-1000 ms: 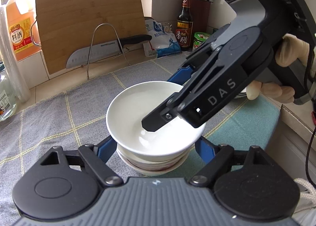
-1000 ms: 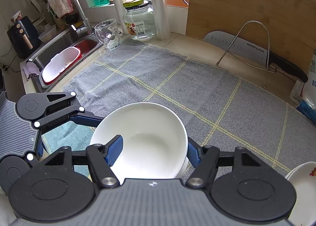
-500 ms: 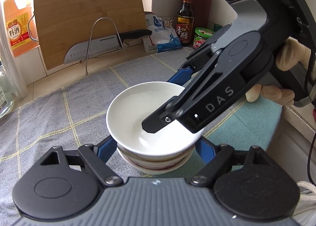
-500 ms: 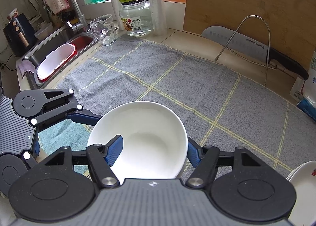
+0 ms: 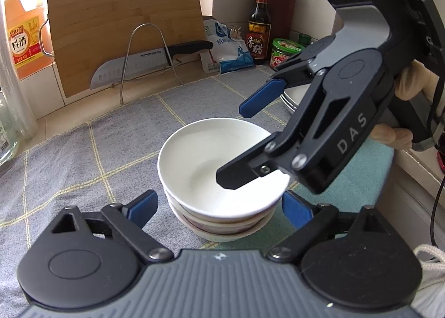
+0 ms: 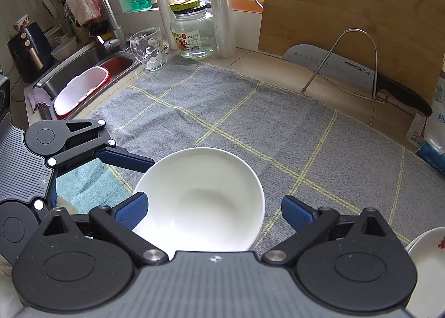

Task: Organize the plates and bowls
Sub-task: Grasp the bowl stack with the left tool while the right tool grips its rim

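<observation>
Grey cloth [image 5: 69,156], stacked bowls [image 5: 222,179] — both grippers angled down, fingers opening

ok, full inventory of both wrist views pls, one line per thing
bowls: stack, white, on the cloth, centre
cloth: one, grey with yellow lines, on the counter
cutting board: one, wooden, leaning at the back
knife: one, black handle, on the wire stand
vinegar bottle: one, dark, back corner
glass jar: one, clear, by the sink
sink: one, steel, left
left gripper: jaws opening, astride the stack
right gripper: jaws opening, one finger inside the top bowl
</observation>
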